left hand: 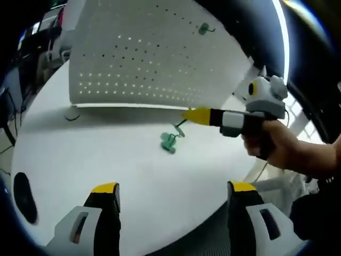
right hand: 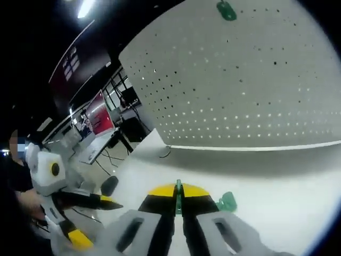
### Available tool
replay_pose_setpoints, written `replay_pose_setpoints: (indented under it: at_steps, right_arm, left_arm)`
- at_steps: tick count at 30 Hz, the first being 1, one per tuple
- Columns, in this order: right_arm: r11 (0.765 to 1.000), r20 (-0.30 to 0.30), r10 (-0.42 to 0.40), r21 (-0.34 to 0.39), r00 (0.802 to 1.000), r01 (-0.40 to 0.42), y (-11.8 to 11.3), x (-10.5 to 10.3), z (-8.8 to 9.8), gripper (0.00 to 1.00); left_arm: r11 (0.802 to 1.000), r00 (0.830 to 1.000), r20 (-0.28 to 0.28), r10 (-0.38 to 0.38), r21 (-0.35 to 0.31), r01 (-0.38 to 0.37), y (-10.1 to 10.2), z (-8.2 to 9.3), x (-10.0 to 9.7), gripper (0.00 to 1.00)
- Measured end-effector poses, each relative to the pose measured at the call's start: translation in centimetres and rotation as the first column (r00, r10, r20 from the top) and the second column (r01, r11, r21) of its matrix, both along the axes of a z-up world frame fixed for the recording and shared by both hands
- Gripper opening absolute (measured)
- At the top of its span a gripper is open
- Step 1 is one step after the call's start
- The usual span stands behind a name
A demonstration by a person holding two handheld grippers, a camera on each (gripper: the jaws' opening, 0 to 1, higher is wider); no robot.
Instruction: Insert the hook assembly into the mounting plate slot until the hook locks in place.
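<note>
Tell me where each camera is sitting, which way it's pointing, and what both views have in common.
Left gripper view: rides the left tongs, open, facing across the white table to the pegboard; the right tongs, in a hand, pinch a green hook.
Right gripper view: rides the right tongs, shut on that hook's stem, facing the pegboard; the left tongs show at lower left.
Shared: table, pegboard, the held hook, another green hook mounted on the board.

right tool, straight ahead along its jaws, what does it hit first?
Probably the white perforated panel standing upright on the table. The right tool is shut on a green hook, so that hook would likely touch first. Nothing stands between; depth is unclear.
</note>
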State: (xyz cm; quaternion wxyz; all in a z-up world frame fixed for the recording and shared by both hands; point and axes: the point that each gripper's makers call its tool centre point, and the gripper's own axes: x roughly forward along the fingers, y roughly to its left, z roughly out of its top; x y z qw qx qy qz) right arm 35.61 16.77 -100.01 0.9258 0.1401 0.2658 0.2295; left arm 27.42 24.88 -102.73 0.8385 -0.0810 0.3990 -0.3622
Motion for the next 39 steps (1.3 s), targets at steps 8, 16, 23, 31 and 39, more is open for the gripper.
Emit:
replay_pose_setpoints:
  at_steps: [8,16,23,31,39]
  right_arm:
    - [1.000,0.075,0.009,0.000,0.997,-0.009,-0.1,-1.4,3.2,0.00]
    - [1.000,0.167,-0.011,0.029,0.986,0.006,0.4,-4.0,6.5,0.00]
    - [0.995,0.198,-0.035,0.097,0.980,0.015,1.2,-6.1,8.4,0.00]
    - [0.996,0.239,0.007,0.079,0.971,-0.027,3.7,-7.5,9.2,0.00]
    - [0.996,0.259,0.034,0.073,0.965,-0.054,5.0,-8.1,9.5,0.00]
  left_arm:
    - [1.000,1.000,0.025,0.005,-0.023,-0.005,-0.4,1.4,0.5,0.84]
    - [0.998,0.996,0.077,0.034,-0.056,-0.030,-0.3,3.9,1.1,0.80]
    - [0.995,0.996,0.082,0.045,-0.089,-0.038,-0.7,4.9,0.8,0.76]
    - [0.986,0.997,0.055,0.062,-0.157,-0.053,-1.7,5.6,0.4,0.67]
    - [0.964,0.994,0.017,0.106,-0.246,-0.099,-1.7,6.6,0.2,0.52]
